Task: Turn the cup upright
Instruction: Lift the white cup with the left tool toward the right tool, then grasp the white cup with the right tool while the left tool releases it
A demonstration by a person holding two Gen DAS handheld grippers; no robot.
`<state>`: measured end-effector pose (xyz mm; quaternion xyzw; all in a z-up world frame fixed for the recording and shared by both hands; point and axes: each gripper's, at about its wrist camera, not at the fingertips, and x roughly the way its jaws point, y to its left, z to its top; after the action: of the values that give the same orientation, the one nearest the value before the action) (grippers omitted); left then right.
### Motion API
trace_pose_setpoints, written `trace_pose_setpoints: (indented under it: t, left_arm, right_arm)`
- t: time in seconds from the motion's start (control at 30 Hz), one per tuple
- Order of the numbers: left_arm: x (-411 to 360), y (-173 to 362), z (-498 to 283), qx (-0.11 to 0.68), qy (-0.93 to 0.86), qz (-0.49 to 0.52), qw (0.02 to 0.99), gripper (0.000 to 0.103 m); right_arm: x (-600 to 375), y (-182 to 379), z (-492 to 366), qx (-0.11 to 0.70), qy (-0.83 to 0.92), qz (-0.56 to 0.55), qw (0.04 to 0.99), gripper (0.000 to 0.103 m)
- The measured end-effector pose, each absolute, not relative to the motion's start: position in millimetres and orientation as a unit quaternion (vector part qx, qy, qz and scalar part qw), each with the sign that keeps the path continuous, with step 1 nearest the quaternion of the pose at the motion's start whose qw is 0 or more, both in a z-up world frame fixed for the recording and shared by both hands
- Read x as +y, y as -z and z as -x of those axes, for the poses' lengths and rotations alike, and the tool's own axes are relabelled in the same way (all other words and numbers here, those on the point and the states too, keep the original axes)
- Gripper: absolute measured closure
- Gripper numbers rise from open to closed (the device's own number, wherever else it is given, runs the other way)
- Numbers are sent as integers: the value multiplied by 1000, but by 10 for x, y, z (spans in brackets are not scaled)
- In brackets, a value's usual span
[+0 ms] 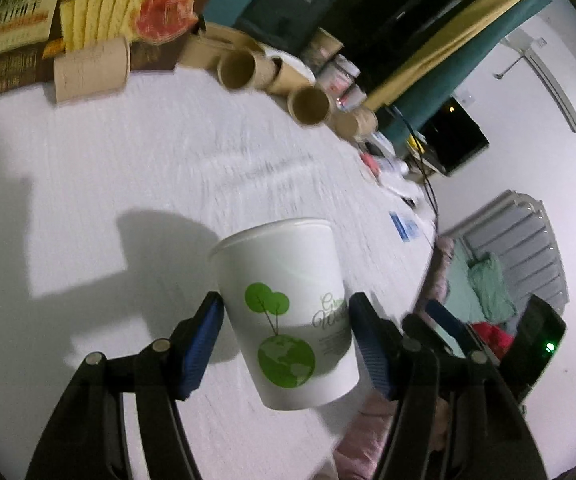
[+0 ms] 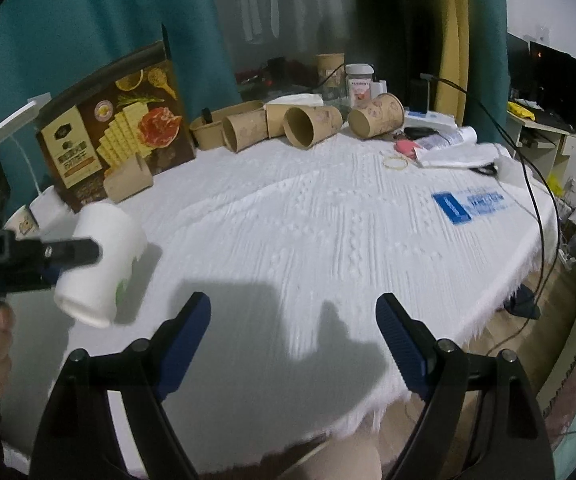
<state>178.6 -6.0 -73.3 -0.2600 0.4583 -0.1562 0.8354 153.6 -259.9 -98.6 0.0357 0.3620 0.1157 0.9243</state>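
Note:
A white paper cup [image 1: 288, 312] with a green tree and globe print sits between the blue pads of my left gripper [image 1: 285, 320], which is shut on it. The cup is held tilted above the white tablecloth [image 1: 127, 160]. In the right wrist view the same cup [image 2: 101, 260] shows at the far left, held by the left gripper, lying nearly sideways with one end pointing down and toward the camera. My right gripper [image 2: 294, 316] is open and empty over the near part of the table.
Several brown paper cups [image 2: 312, 124] lie on their sides along the table's far edge, next to a cracker box [image 2: 115, 136]. A blue card [image 2: 468, 202], scissors, papers and a cable lie at the right. The table edge runs close at the right.

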Motion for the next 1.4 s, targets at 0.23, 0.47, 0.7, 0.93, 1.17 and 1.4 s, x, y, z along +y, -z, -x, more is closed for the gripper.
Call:
trace_pose_setpoints:
  t: [0.23, 0.47, 0.7, 0.93, 1.17, 1.4]
  left_arm:
    - [-198, 954, -1508, 486, 153, 267, 818, 38]
    - [-227, 1038, -1490, 498, 144, 258, 815, 37]
    - [-269, 1034, -1484, 500, 141, 249, 817, 23]
    - [-231, 862, -1407, 473, 149, 247, 833, 23]
    - [-130, 463, -1147, 404, 89, 132, 901, 22]
    - [286, 485, -898, 378, 8, 79, 923, 22]
  right_arm:
    - [-2691, 1130, -1243, 383, -106, -38, 917, 20]
    - [-2729, 1196, -1217, 393, -104, -44, 913, 20]
    - [-2675, 1200, -1287, 400, -108, -45, 909, 20]
    - [-2578, 1139, -1310, 399, -120, -37, 908, 20]
    - [-2361, 985, -1367, 396, -157, -1, 905, 20]
    - [-1980, 746, -1561, 411, -256, -1, 875, 20]
